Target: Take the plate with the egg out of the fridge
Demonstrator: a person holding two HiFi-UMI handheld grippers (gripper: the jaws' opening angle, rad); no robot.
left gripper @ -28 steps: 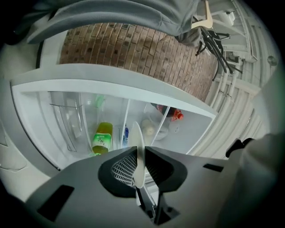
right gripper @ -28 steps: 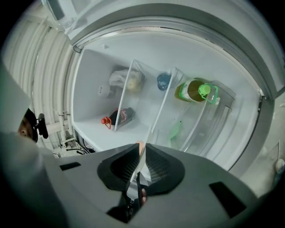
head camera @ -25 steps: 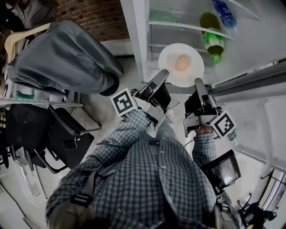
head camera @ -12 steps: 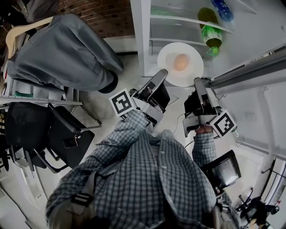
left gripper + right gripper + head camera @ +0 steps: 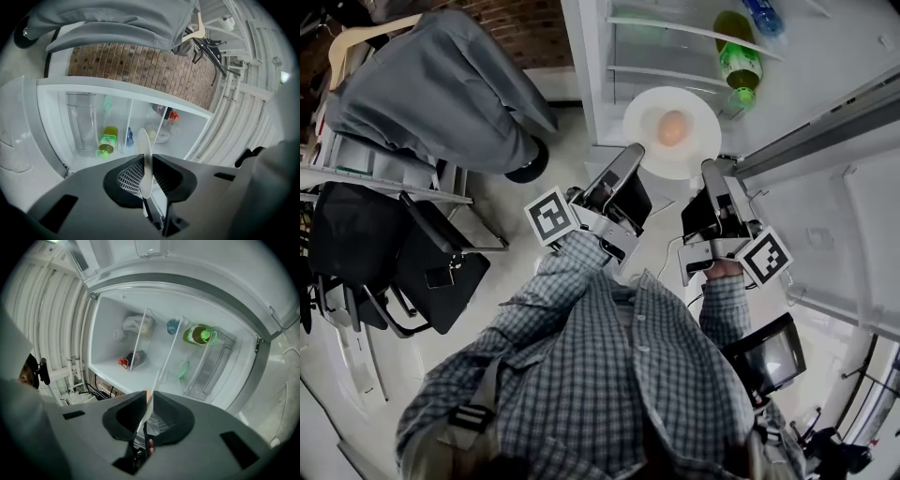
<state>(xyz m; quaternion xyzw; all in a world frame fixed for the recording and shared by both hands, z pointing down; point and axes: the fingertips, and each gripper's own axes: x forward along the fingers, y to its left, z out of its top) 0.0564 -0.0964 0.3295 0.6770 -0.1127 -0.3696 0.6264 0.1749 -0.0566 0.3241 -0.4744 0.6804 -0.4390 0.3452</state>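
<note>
I count one plate (image 5: 698,142), one egg (image 5: 672,127) and three bottles (one green (image 5: 199,335), one blue (image 5: 172,326), one dark with a red cap (image 5: 132,357)).

Fridge door (image 5: 825,127) crowds the right, grey garment (image 5: 431,89) the left; floor (image 5: 567,141) between open

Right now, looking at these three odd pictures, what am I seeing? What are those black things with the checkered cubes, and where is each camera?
There is no robot here. A person in a checked shirt holds a two-jaw tool in each hand. The top-down picture comes from a camera on their head. The two round pictures come from cameras riding on the tools, looking along the jaws. The left gripper and right gripper each pinch an edge of a white plate carrying an egg, at the open fridge. A green bottle sits inside.
</note>
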